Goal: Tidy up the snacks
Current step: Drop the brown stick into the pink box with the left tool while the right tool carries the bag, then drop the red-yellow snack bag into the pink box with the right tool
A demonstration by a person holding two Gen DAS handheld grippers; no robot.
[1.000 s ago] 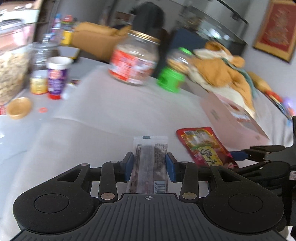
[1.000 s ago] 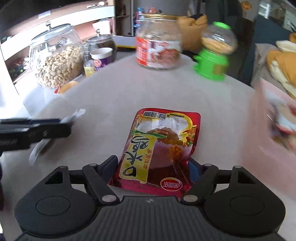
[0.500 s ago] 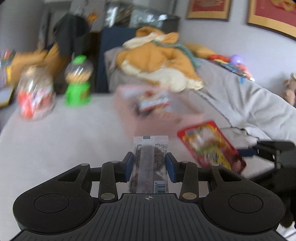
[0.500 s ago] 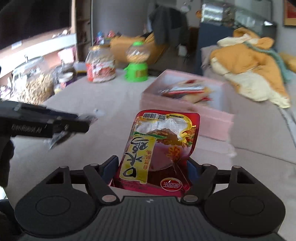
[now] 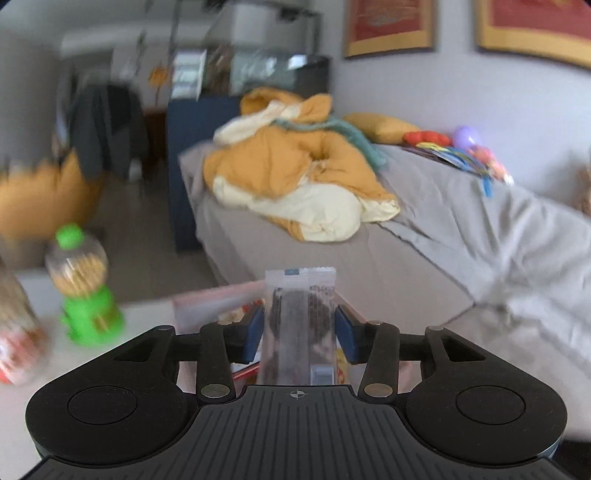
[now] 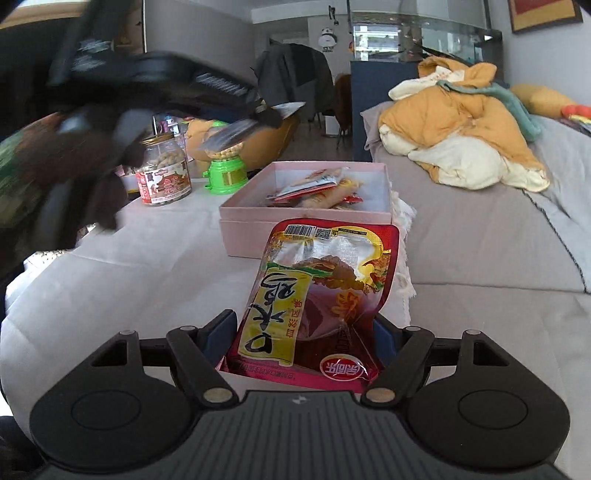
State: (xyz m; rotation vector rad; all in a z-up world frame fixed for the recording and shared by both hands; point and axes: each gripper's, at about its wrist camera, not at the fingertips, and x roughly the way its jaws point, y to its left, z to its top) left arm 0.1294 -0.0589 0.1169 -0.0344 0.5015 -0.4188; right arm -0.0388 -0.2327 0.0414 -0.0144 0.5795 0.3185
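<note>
Standing upright between the blue pads of the left gripper (image 5: pixel 300 334), a clear-wrapped dark snack bar (image 5: pixel 300 325) is pinched above the pink box (image 5: pixel 210 301). The right gripper (image 6: pixel 303 341) clamps a red and yellow snack pouch (image 6: pixel 321 295) short of that box (image 6: pixel 258 236). Only the right wrist view shows the packets lying inside the box, plus a labelled jar (image 6: pixel 164 173) and green dispenser (image 6: pixel 225 173) beside it on the white cloth (image 6: pixel 129 266)

grey sofa (image 6: pixel 498 243), blue cabinet (image 5: pixel 195 147), framed pictures (image 5: pixel 388 26)
</note>
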